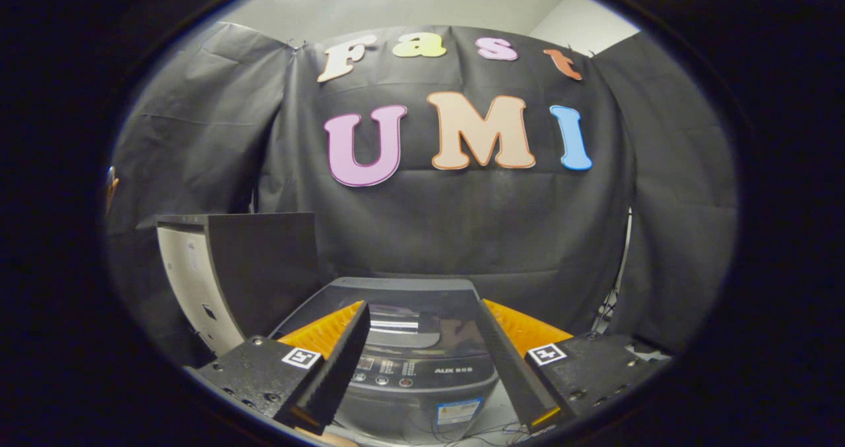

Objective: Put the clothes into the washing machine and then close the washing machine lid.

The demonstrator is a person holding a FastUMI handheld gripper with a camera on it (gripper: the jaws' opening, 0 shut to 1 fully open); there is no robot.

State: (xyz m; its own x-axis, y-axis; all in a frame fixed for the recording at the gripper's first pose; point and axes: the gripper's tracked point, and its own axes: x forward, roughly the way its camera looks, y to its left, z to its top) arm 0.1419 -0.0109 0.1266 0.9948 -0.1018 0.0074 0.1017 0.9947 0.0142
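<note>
Washing machine (412,341) is seen low at frame centre, lid down, beyond the gripper (422,368), whose fingers are spread, holding nothing. Its rigid, smooth lid is best taken at the front edge.

The gripper (422,368), jaws spread wide, covers both front corners of the washing machine (412,341); its lid (403,302) lies down, hiding the drum. The cabinet (231,269) beside it runs out of view.
</note>
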